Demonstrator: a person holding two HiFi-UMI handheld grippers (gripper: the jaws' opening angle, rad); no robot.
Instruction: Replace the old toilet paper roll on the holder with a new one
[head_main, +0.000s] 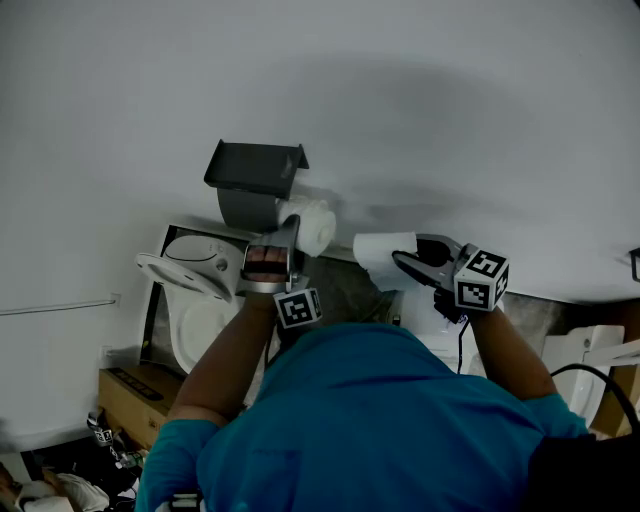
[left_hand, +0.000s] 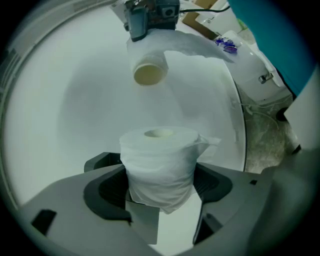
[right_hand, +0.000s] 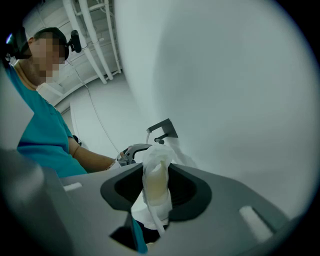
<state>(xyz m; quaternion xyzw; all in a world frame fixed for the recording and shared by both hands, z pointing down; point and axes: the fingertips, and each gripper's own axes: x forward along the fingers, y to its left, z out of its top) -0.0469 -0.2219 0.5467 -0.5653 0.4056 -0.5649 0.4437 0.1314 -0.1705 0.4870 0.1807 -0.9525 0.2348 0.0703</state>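
Head view: my left gripper (head_main: 298, 236) clamps full roll (head_main: 317, 228) at frame centre, just beside holder (head_main: 255, 180). My right gripper (head_main: 408, 256) pinches old roll (head_main: 380, 248) right of centre, apart from holder.

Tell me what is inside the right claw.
The right claw is shut on the old roll: a nearly bare cardboard core with a thin, loose paper wrap. Whatever lies beyond it between the jaws is covered by the roll.
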